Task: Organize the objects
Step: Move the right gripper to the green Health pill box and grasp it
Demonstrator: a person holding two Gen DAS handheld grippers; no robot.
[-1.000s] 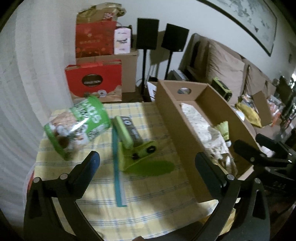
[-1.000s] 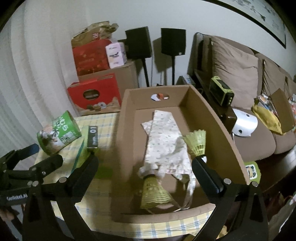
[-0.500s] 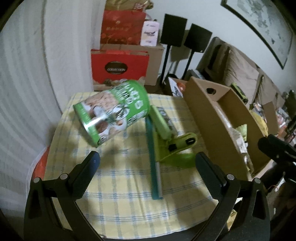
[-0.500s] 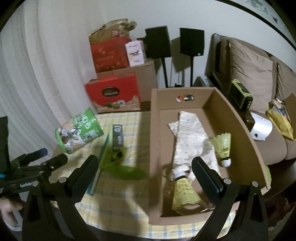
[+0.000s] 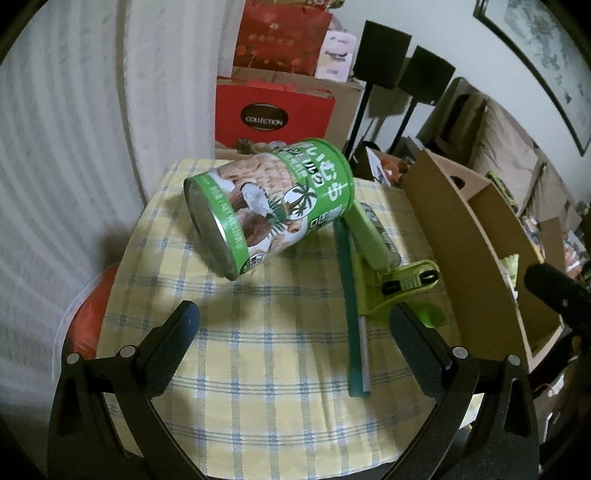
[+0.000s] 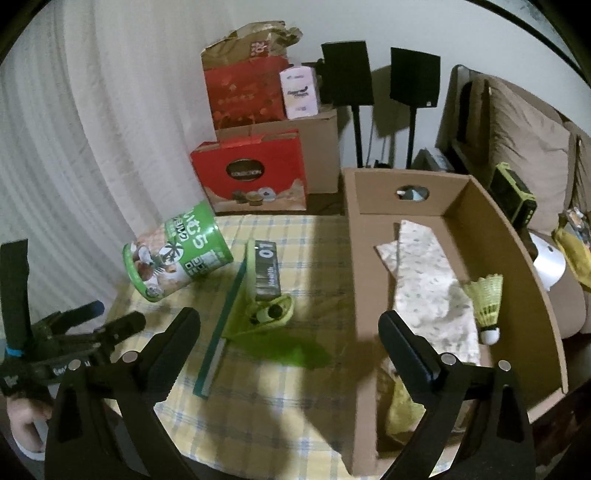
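Can (image 5: 271,206) lies tipped near tabletop (image 5: 258,369) far-left corner; left gripper (image 5: 295,334) wide, empty; right gripper (image 6: 288,336) wide, closing, empty

You're facing a pale ribbed curtain (image 6: 74,129) that fills the left side, meeting a plain white wall (image 6: 406,26) behind. Against that wall stand stacked cardboard and red gift boxes (image 6: 255,173) and two black speakers on stands (image 6: 384,77) — their shadows fall on the wall. To your right runs a brown sofa with tan cushions (image 6: 524,125), cluttered along its seat. A framed picture (image 5: 535,48) hangs above it. The table wears a yellow checked cloth (image 5: 258,369) — lit unevenly, with a bright patch at the middle.
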